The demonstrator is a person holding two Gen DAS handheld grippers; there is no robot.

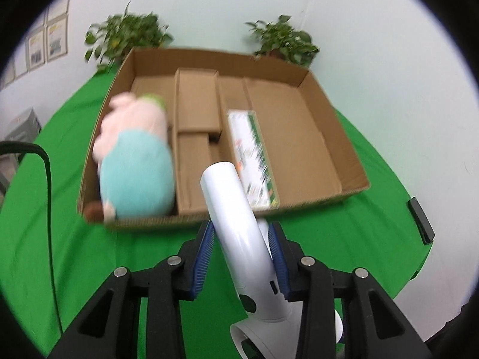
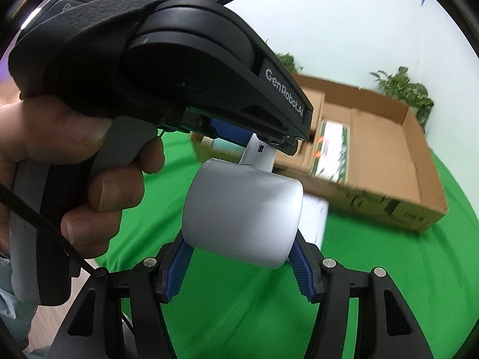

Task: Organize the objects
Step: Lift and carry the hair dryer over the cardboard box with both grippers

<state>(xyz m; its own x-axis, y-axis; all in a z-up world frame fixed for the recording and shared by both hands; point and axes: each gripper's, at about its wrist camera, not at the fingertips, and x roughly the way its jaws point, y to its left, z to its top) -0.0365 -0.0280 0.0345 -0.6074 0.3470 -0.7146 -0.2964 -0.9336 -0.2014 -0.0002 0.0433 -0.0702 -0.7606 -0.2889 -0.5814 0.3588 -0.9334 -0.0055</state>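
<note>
A white hair dryer hangs above the green tablecloth, held by both grippers. My left gripper is shut on its handle, which points toward the cardboard box. In the right wrist view my right gripper is shut on the dryer's silver-white barrel, and the left gripper, held by a hand, grips the handle just above it. The box holds a pink and teal plush toy, a green-and-white carton and brown inner boxes.
Two potted plants stand behind the box against the wall. A black flat object lies at the table's right edge. A black cable runs down the left. A white packet lies on the cloth under the dryer.
</note>
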